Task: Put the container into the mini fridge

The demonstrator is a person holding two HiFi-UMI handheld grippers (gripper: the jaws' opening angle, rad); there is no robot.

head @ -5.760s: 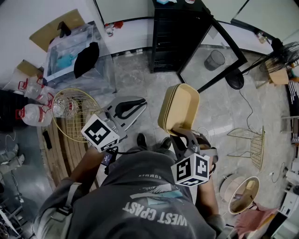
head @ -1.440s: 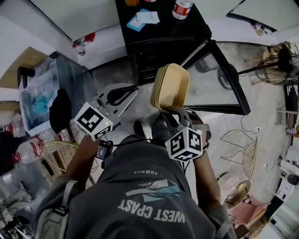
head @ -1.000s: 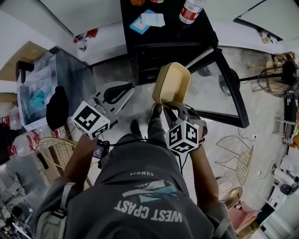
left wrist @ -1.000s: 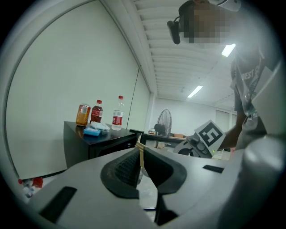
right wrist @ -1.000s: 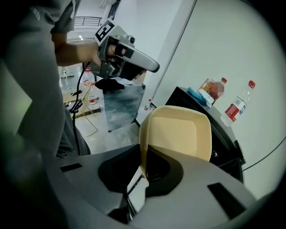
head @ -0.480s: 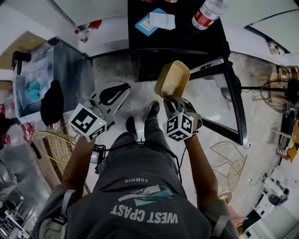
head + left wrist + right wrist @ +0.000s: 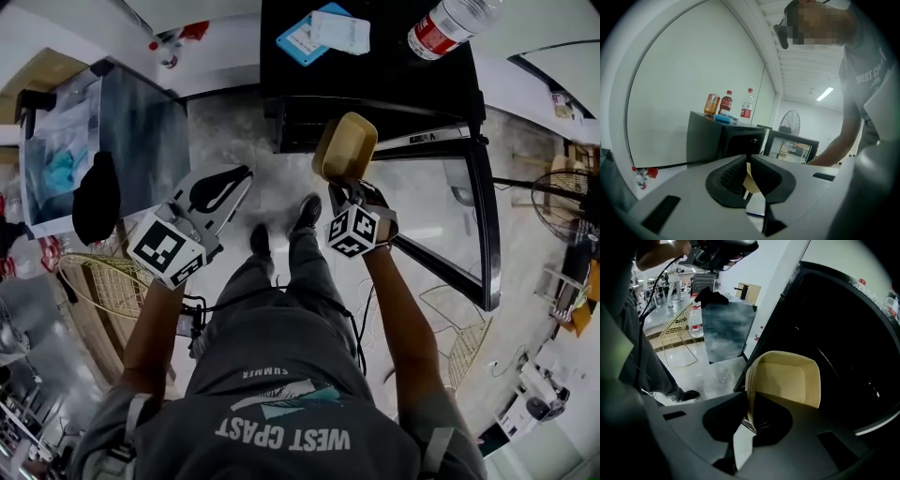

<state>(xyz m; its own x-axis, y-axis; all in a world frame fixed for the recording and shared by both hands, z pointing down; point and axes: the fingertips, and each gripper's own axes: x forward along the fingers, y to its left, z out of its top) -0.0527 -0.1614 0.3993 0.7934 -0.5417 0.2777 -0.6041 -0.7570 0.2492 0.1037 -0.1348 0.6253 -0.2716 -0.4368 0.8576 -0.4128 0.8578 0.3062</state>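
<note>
Item one, right gripper (image 7: 751, 414): the jaws were drawn narrow and clamped on one side wall of the shallow beige plastic container (image 7: 783, 380), one pad inside the rim and one outside. The container stood on edge and rose beyond the fingertips, its hollow turned toward the gripper's camera. Just past it lay the dark open interior of the black mini fridge (image 7: 843, 352). The container was held at the mouth of the fridge, resting on nothing; whether it had crossed the threshold could not be told. To the right of these fingers the fridge's glass-paned door (image 7: 450, 216) stood swung wide. Farther beyond them, on the fridge top, lay a flat blue packet (image 7: 302, 39) and a clear plastic bottle with a red label (image 7: 448, 21). Item two, left gripper (image 7: 747, 161): the jaws were closed to a thin slit with nothing gripped, well apart from the container and pointed toward the fridge. Behind and left of these fingers, a gold wire basket (image 7: 94, 281) sat on the floor.
</note>
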